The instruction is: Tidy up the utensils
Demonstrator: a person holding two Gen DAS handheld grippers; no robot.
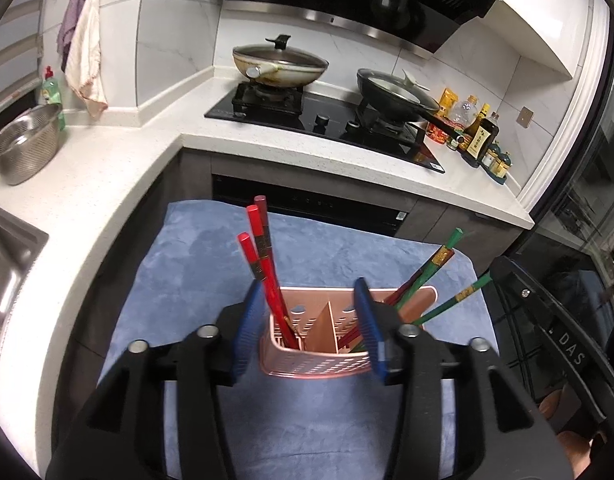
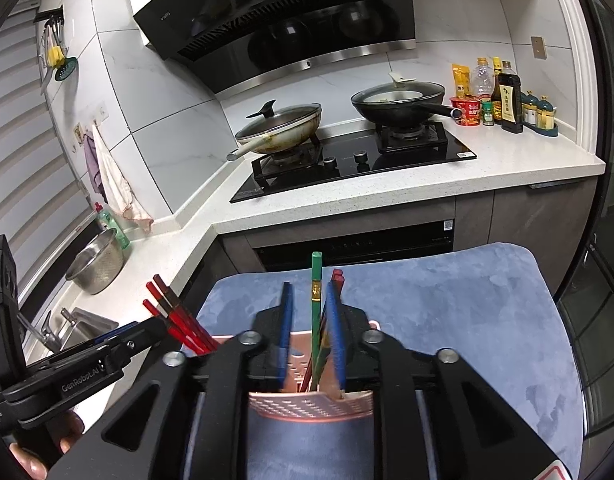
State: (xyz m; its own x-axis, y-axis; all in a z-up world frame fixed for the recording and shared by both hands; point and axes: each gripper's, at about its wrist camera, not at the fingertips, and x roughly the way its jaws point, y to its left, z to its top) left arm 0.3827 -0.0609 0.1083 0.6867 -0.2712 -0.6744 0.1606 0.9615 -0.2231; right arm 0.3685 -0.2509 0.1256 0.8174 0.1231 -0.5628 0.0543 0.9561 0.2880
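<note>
From here the sorting looks nearly finished: red chopsticks (image 1: 263, 264) stand in the left compartment of the pink holder (image 1: 319, 356) on the near blue mat (image 1: 187, 280), green chopsticks (image 2: 316, 320) stand right, and my left gripper (image 1: 309, 320) and right gripper (image 2: 309, 332) hover open and empty.

A pink perforated utensil holder (image 1: 315, 356), rectangular with rounded corners, stands upright on a blue cloth and is split by a central divider (image 1: 322, 330) into two compartments. The left compartment holds three red chopsticks (image 1: 263, 264) with dark gold-patterned bands, leaning up and to the left above the rim. The right compartment holds green chopsticks (image 1: 439, 264) with gold bands, mixed with dark red ones, leaning to the right; from the right wrist view one green chopstick (image 2: 316, 312) appears nearly upright.
</note>
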